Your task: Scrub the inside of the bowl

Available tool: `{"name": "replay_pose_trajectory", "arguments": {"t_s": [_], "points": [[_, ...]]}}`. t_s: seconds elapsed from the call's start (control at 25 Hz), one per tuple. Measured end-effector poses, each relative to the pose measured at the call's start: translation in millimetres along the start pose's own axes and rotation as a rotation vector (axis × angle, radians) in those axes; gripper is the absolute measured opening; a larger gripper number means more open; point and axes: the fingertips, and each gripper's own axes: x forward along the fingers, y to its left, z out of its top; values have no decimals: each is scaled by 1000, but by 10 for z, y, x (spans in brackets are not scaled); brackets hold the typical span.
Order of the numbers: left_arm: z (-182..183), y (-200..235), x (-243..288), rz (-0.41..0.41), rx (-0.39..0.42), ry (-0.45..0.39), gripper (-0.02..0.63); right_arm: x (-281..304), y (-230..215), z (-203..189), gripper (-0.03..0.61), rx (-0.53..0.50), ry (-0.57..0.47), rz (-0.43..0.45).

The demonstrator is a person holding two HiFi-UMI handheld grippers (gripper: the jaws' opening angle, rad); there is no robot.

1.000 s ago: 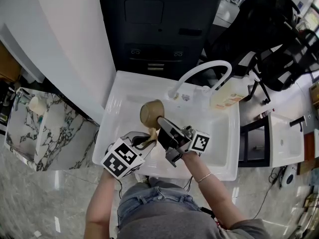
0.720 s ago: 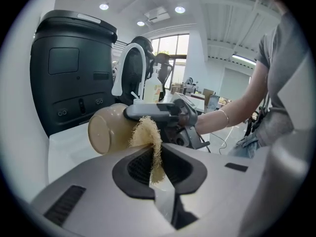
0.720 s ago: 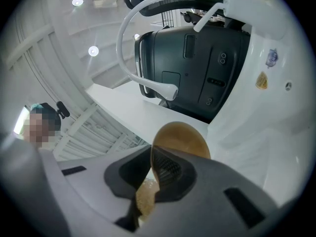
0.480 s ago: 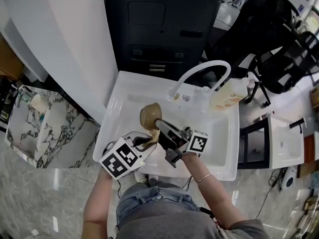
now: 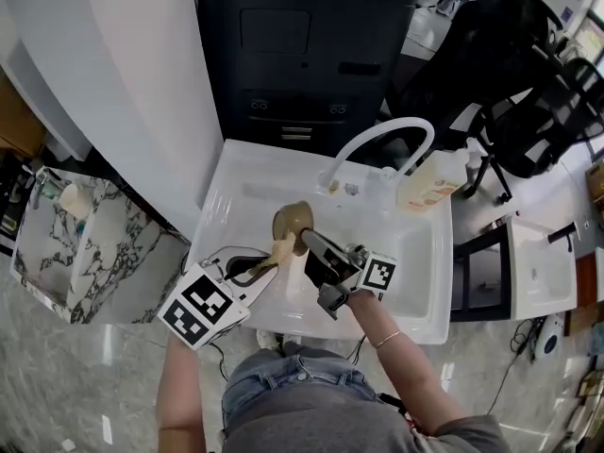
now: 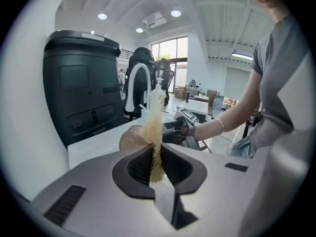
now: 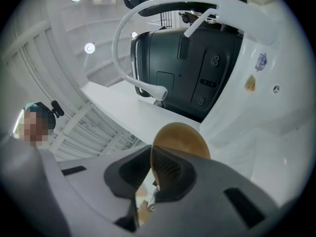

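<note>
scrubber (image 5: 281,250), one, in left tongs (image 5: 268,264), bowl (image 5: 289,220), one, in right tongs (image 5: 308,235)

Over a white plastic sink (image 5: 415,281), the right claw (image 5: 305,233) holds a tan round bowl (image 5: 293,219) by its rim, the bowl tilted on its side. The left claw (image 5: 272,263) pinches a pale yellow fibrous scrubbing pad (image 5: 282,249), whose upper end touches the bowl. A white arched faucet (image 5: 377,140) rises behind them, near an orange-tinted soap bottle (image 5: 429,185).

Head view down onto sink (image 5: 420,258); gripper views close on bowl (image 7: 181,138).
</note>
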Motion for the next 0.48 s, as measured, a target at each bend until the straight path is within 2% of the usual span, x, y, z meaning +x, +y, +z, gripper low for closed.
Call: {"name": "replay_pose_trajectory", "arguments": {"t_s": [0.12, 0.28, 0.36, 0.48], "points": [[-36, 375, -184, 142, -33, -26, 45, -35, -39, -17, 21, -5, 7, 5], [-231, 904, -199, 320, -91, -7, 44, 34, 41, -106, 21, -10, 41, 34], [-327, 1053, -91, 348, -116, 10, 44, 56, 61, -154, 21, 0, 59, 40], [-445, 1152, 128, 329, -150, 34, 44, 102, 121, -191, 23, 9, 73, 59]]}}
